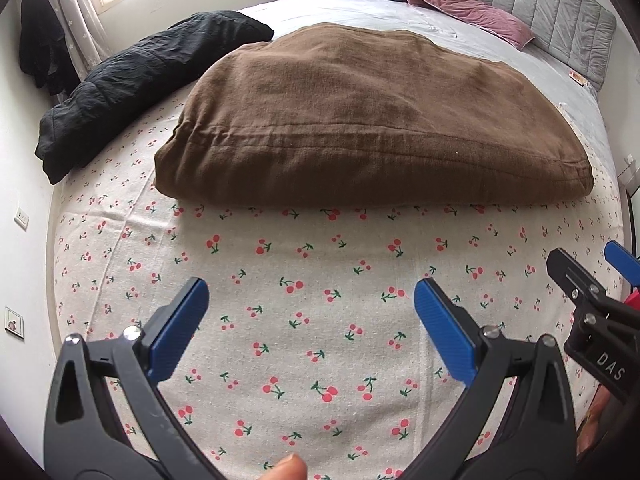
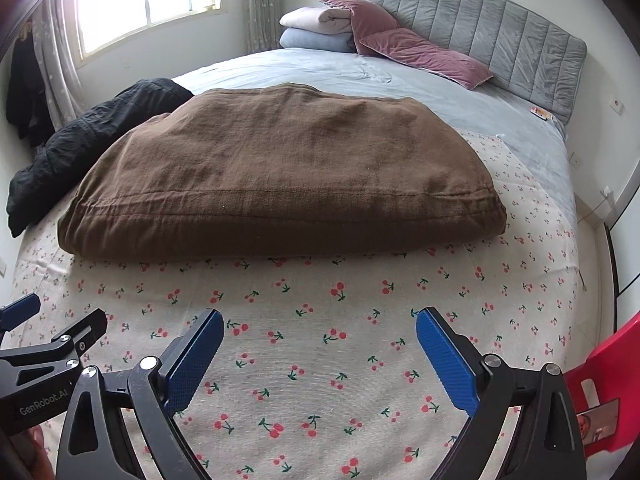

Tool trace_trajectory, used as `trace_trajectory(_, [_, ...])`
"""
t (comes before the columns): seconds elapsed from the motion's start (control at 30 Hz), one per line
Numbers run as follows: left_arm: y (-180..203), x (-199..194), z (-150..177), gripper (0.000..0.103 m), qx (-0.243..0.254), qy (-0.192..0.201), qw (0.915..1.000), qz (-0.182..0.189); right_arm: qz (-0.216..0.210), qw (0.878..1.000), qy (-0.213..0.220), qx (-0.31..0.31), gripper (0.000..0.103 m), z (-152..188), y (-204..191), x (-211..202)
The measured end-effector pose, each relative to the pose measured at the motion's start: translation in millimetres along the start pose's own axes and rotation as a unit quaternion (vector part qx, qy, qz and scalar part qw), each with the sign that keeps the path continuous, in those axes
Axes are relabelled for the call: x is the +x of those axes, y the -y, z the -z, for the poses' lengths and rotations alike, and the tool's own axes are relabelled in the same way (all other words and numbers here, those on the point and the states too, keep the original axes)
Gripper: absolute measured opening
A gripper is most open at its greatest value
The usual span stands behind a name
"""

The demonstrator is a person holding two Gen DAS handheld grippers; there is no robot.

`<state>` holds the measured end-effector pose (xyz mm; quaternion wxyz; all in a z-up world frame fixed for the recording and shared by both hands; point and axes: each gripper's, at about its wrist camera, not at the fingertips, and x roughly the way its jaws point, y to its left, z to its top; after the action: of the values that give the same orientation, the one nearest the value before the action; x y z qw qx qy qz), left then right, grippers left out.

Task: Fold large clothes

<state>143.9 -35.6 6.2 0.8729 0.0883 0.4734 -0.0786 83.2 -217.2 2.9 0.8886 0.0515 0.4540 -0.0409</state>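
A large brown garment [image 1: 360, 120] lies folded into a thick flat bundle on the cherry-print sheet [image 1: 304, 312]; it also shows in the right wrist view [image 2: 280, 172]. My left gripper [image 1: 312, 288] is open and empty, held over the sheet in front of the bundle, apart from it. My right gripper [image 2: 320, 320] is open and empty too, beside the left one; it shows at the right edge of the left wrist view [image 1: 584, 264]. The left gripper shows at the lower left of the right wrist view [image 2: 60, 312].
A crumpled black garment [image 1: 132, 80] lies at the bed's far left, by the wall. Folded blankets [image 2: 316, 28] and mauve pillows [image 2: 420, 52] sit by the grey headboard [image 2: 480, 28]. A red chair [image 2: 608, 372] stands at the right.
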Motion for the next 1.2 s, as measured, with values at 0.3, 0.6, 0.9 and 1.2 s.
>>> trace_trajectory(0.3, [4.7,-0.6,2.8,0.102,0.007,-0.003,1.0,0.006,0.001,1.0,-0.001,0.002,0.098,0.6,2.1,1.8])
trace_trajectory(0.6, [7.9,0.1,3.8,0.102,0.01,-0.008,0.9999,0.011,0.0,1.0,-0.006,0.001,0.098,2.0,2.6,4.7])
trace_trajectory(0.9, [9.0,-0.3,4.5,0.102,0.013,-0.009,0.9998,0.015,0.001,1.0,-0.007,0.003,0.098,1.6,3.6,4.8])
trace_trajectory(1.2, [10.7,-0.2,5.2,0.102,0.014,-0.011,0.9997,0.017,0.001,1.0,-0.009,0.003,0.098,1.7,3.6,5.4])
